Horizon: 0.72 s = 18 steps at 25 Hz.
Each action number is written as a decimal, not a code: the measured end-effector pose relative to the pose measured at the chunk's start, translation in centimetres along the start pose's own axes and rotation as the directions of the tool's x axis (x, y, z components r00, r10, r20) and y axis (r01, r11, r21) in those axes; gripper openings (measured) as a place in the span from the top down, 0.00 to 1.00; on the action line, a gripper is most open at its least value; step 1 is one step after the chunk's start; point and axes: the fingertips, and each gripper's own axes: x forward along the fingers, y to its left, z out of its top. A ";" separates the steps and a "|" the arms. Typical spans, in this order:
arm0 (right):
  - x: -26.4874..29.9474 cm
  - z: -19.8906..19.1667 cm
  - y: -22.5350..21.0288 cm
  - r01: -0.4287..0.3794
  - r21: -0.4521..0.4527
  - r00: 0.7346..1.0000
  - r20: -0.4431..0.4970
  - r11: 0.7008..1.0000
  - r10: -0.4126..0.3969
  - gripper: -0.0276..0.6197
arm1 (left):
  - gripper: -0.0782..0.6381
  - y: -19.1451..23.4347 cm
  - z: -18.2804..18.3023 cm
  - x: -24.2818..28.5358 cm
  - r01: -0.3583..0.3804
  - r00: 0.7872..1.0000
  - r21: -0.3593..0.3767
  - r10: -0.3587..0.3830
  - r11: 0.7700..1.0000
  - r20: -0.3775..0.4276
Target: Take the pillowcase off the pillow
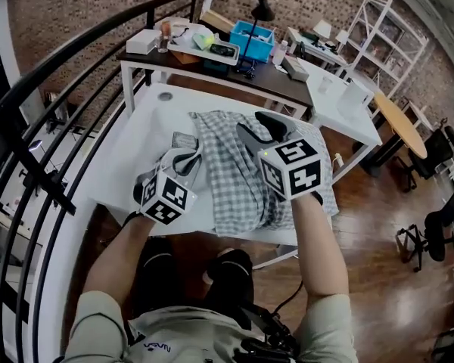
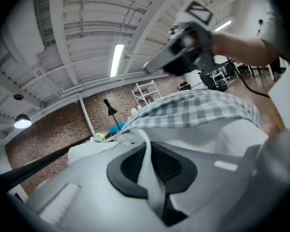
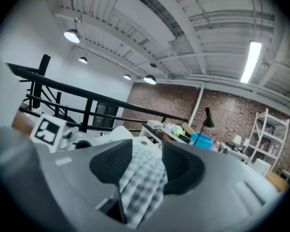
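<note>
The checked pillowcase (image 1: pixel 234 180) lies over the pillow on the white table (image 1: pixel 136 138). At the pillow's left end my left gripper (image 1: pixel 188 156) sits low, its jaws shut on a fold of the pillow's white cloth (image 2: pixel 148 170), with the checked pillowcase (image 2: pixel 203 105) just beyond. My right gripper (image 1: pixel 262 128) is raised above the middle of the pillowcase and shows blurred in the left gripper view (image 2: pixel 183 50). Its jaws stand apart, and checked cloth (image 3: pixel 142 178) lies loosely in the gap between them (image 3: pixel 147 153).
Behind the table stands a dark desk (image 1: pixel 276 82) with a blue bin (image 1: pixel 251 40) and a black lamp (image 1: pixel 261 10). A black railing (image 1: pixel 53 89) runs along the left. Another white table (image 1: pixel 340 100), a round wooden table (image 1: pixel 397 123) and shelves (image 1: pixel 378 29) are at the right.
</note>
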 end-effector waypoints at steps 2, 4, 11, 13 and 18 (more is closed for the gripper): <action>4.9 -0.8 -0.8 0.015 0.003 0.994 -0.104 1.000 -0.014 0.65 | 0.87 -1.2 -0.2 -0.8 -0.049 0.998 0.060 0.047 0.997 0.032; 8.8 -2.8 -0.9 0.015 -0.018 0.969 -0.247 1.000 -0.019 0.62 | 0.87 -1.9 -0.1 -1.6 -0.087 0.995 0.097 0.081 0.992 0.060; 11.4 -8.4 -1.6 0.017 -0.085 0.872 -0.486 0.996 -0.056 0.93 | 0.87 -1.2 0.4 -4.3 -0.153 0.979 0.122 0.134 0.981 0.152; 10.8 -6.8 -3.4 0.064 -0.176 0.890 -0.436 0.982 -0.136 0.94 | 0.87 -0.5 1.4 -5.5 -0.179 0.969 0.108 0.156 0.978 0.193; 6.4 -6.0 -11.4 0.257 -0.224 0.859 -0.393 0.940 -0.328 0.94 | 0.87 2.7 6.4 -10.6 -0.220 0.916 0.016 0.201 0.975 0.348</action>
